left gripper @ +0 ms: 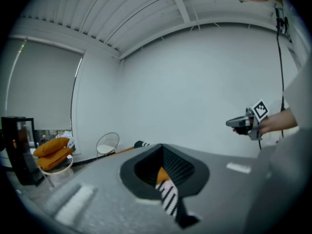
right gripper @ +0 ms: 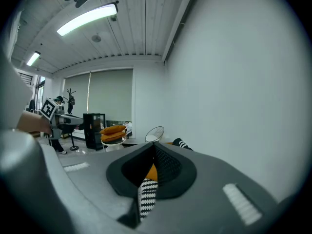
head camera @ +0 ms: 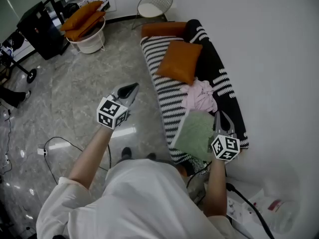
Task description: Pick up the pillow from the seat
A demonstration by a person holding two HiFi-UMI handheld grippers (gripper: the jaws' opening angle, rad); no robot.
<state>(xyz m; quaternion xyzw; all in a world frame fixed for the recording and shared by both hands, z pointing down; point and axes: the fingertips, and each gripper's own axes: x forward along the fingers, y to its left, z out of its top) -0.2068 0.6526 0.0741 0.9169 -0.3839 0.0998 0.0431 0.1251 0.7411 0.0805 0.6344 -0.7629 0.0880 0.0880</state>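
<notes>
Arms outstretched, left tool [head camera: 131,89] and right tool [head camera: 222,118] both clenched empty, tips toward the orange pillow [head camera: 179,61]

A white wire chair [head camera: 155,5] stood against the wall. Two orange cushions [head camera: 82,17] lay stacked on a round white stool [head camera: 90,43], near a black cabinet [head camera: 44,30]. A black cable [head camera: 55,148] looped across the grey marble floor [head camera: 75,88].

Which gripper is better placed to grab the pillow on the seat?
Probably left: only floor and bare seat lie between the left gripper and the pillow; clothes lie between it and the right gripper.
</notes>
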